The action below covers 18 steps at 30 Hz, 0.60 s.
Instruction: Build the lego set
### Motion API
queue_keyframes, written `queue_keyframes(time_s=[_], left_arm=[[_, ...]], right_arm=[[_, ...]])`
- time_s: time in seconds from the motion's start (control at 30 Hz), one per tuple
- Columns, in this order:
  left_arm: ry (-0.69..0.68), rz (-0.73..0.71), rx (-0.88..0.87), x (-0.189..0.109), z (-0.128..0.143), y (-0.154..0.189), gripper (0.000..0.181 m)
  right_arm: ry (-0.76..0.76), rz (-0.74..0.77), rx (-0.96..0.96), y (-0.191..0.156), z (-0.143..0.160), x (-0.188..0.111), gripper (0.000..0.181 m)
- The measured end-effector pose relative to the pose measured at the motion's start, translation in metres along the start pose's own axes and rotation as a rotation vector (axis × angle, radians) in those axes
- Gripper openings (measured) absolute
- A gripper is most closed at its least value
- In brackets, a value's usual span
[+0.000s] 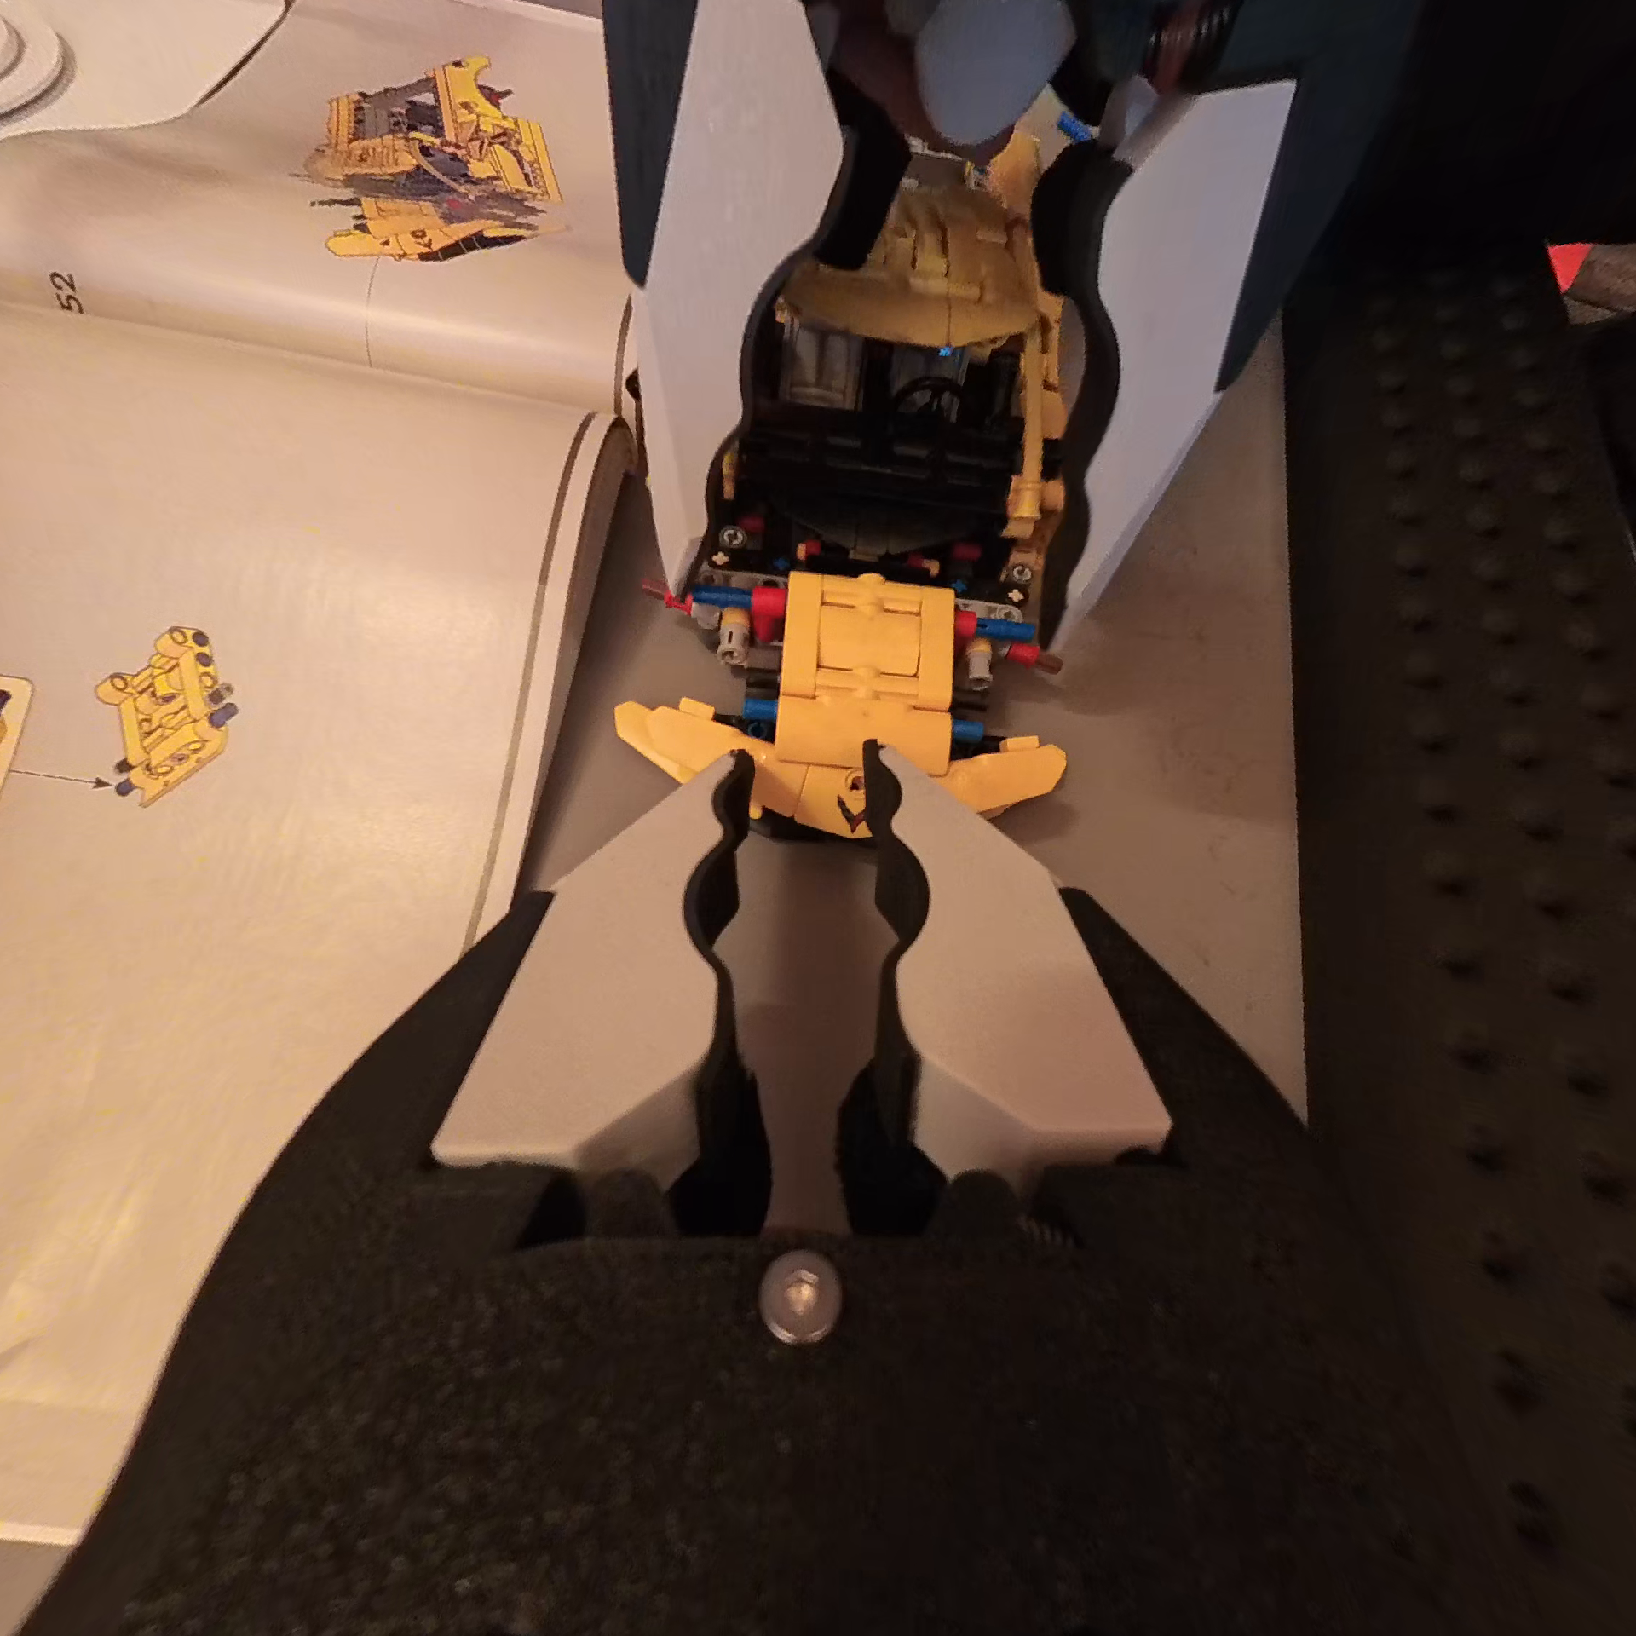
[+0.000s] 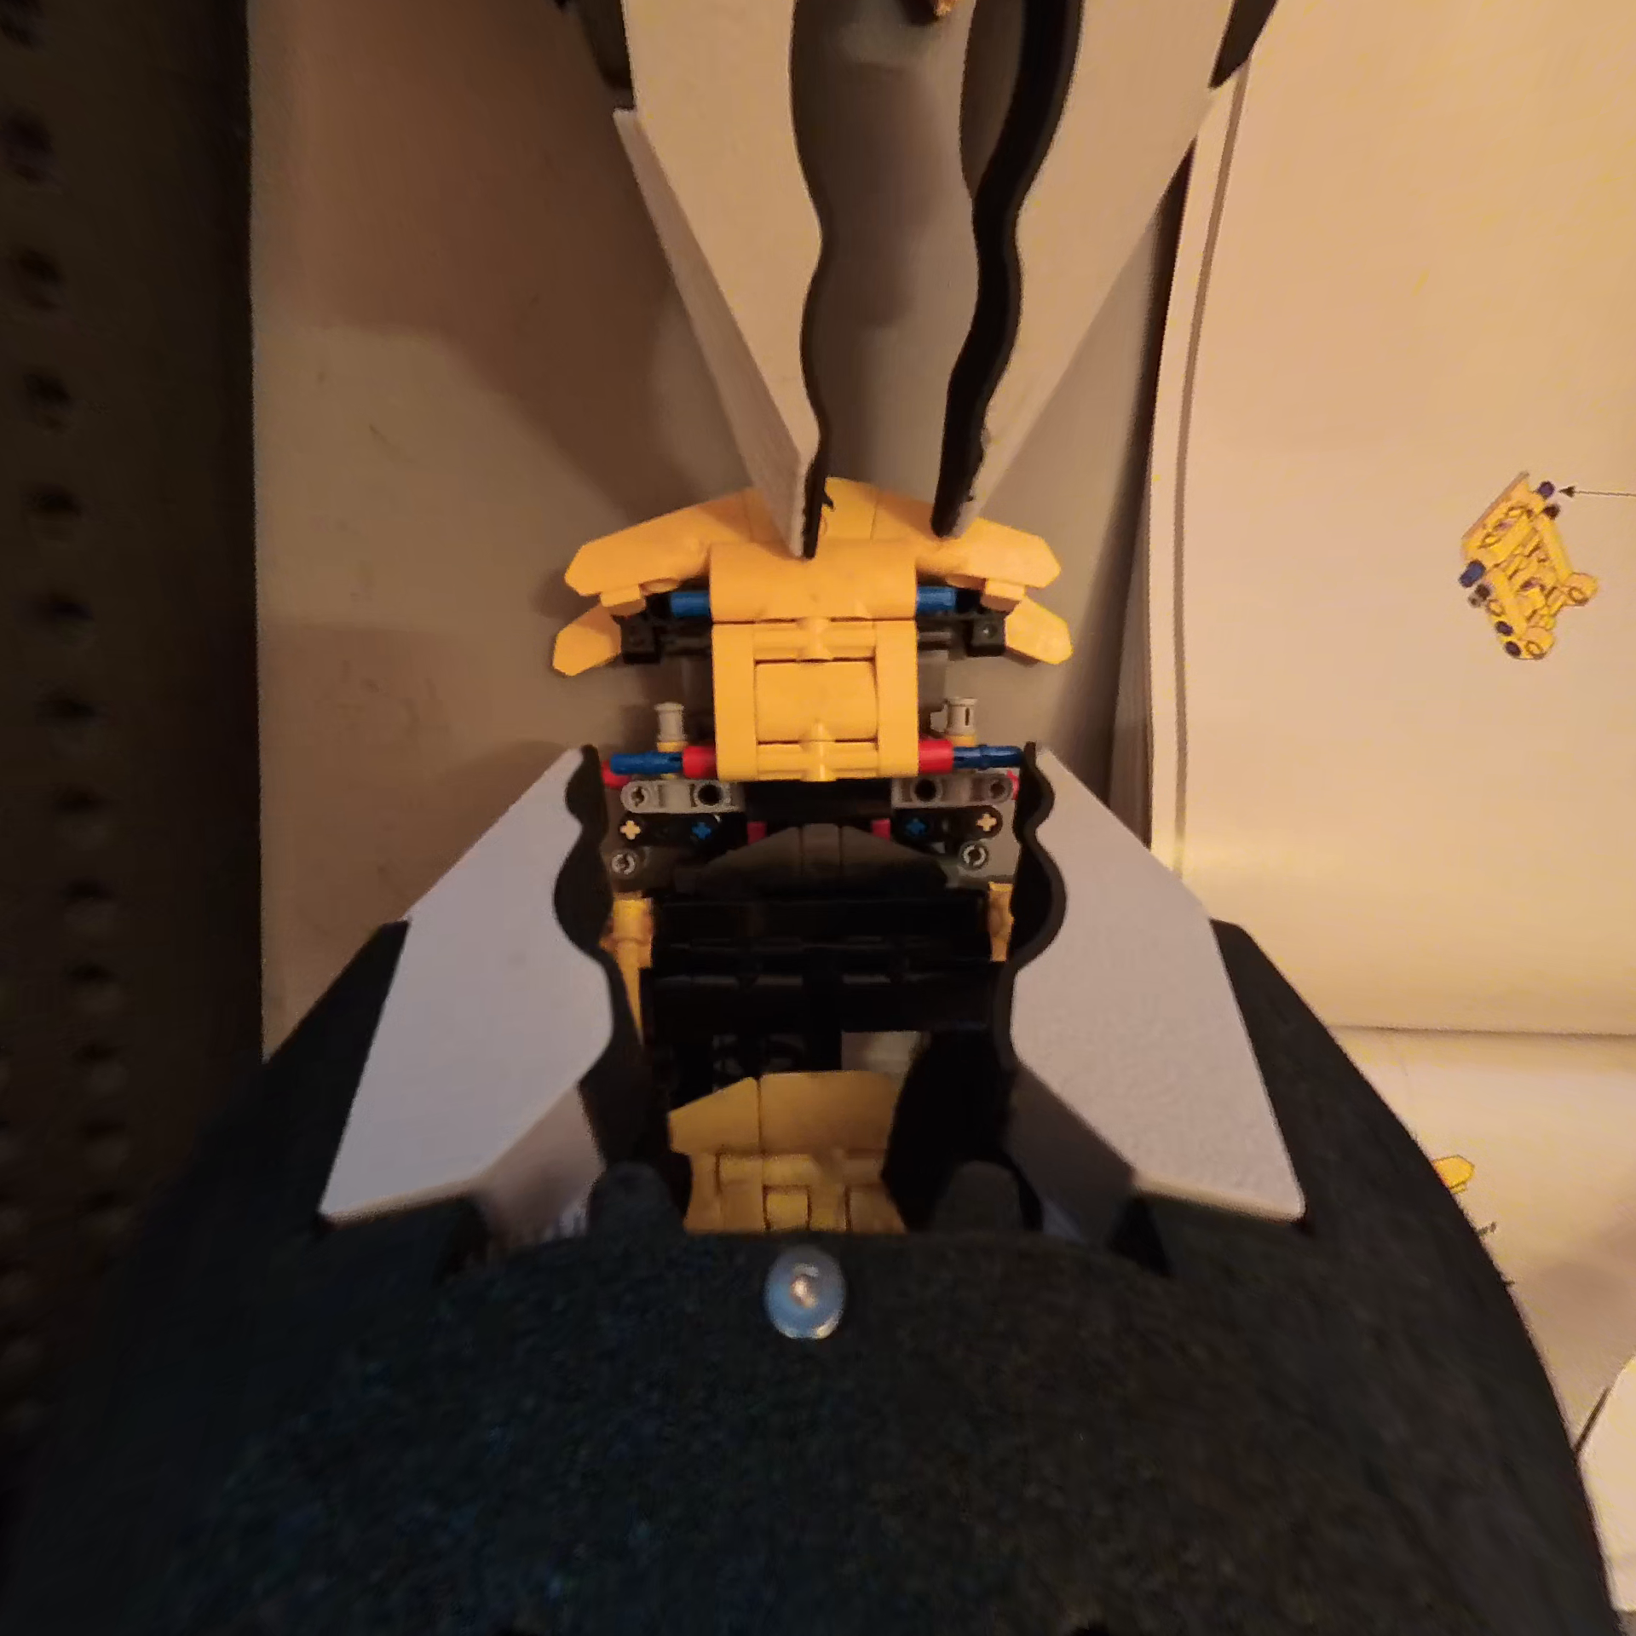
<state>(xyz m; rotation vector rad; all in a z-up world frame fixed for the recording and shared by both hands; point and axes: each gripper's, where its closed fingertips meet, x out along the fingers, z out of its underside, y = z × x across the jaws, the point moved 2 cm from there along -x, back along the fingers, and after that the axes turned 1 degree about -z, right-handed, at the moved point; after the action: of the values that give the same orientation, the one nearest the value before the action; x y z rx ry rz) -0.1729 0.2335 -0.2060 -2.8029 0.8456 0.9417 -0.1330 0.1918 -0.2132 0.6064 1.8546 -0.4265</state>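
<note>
On the desk (image 1: 1177,673) beside the open instruction book (image 1: 266,549) sits the yellow lego car (image 1: 872,567). Right gripper (image 2: 801,788) hugs the car's black middle, fingers clenched on its sides. Left gripper (image 1: 801,770) pinches the yellow nose piece (image 1: 863,752) at the car's front — it looks like a press-on step. Next, I think: push the nose down gently, car held steady.

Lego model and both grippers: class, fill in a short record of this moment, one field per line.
Model: yellow and black lego model on the grey table
Left gripper: fingertips at the model's yellow front end, slightly apart
Right gripper: fingers either side of the black middle section, holding it
Manual: open instruction booklet beside the model
Mat: black studded mat on the model's other side
</note>
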Motion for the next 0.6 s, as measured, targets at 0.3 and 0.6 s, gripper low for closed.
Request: queue_keyframes(time_s=[0.3, 0.6], left_arm=[[0.000, -0.001, 0.000, 0.0001, 0.0001, 0.0001, 0.025], [0.002, -0.003, -0.003, 0.0005, 0.0000, -0.0002, 0.024]], right_arm=[[-0.009, 0.013, -0.021, 0.0007, 0.0003, -0.0001, 0.089], [-0.028, 0.014, -0.020, 0.0010, 0.0008, -0.0007, 0.087]])
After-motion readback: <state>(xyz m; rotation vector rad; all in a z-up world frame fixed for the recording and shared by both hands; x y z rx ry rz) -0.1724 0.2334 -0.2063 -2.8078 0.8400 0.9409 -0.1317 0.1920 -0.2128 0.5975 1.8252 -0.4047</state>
